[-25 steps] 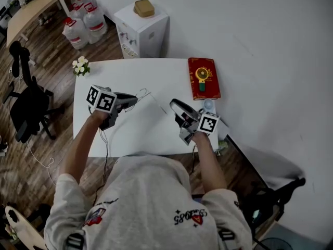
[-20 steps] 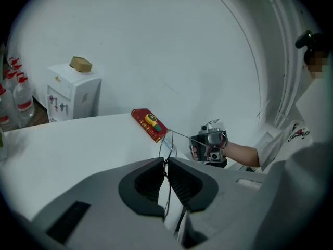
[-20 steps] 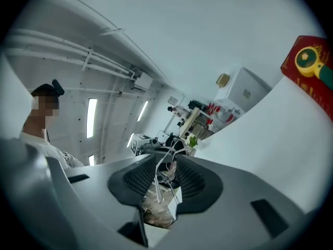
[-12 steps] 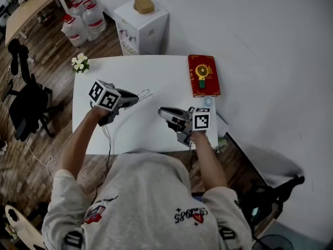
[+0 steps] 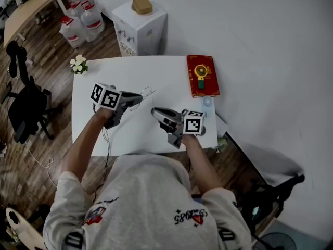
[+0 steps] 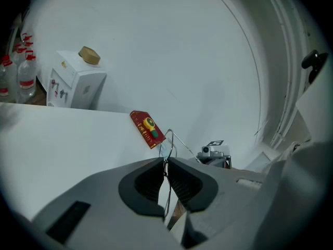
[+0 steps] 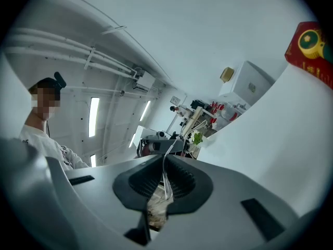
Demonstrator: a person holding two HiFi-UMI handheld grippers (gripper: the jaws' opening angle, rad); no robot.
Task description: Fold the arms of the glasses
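Thin wire-framed glasses (image 5: pixel 147 92) hang above the white table (image 5: pixel 99 134), and my left gripper (image 5: pixel 139 97) is shut on the frame. In the left gripper view the wire rim and a lens (image 6: pixel 165 149) stick out past the closed left gripper (image 6: pixel 166 161). My right gripper (image 5: pixel 154 111) points left, just below and right of the glasses. Its jaws have just been closing. In the right gripper view a thin pale temple arm (image 7: pixel 167 178) runs between the pads of the right gripper (image 7: pixel 165 160), which press on it.
A red book (image 5: pixel 202 75) lies at the table's far right, with a small pale object (image 5: pixel 208 102) beside it. A flower bunch (image 5: pixel 78 65) sits at the far left corner. Behind the table stand a white cabinet (image 5: pixel 141 26) and water bottles (image 5: pixel 83 20); an office chair (image 5: pixel 23 103) is left.
My right gripper has moved left across the table towards the glasses and its jaws have narrowed onto the temple arm. The left gripper has kept still with the frame.
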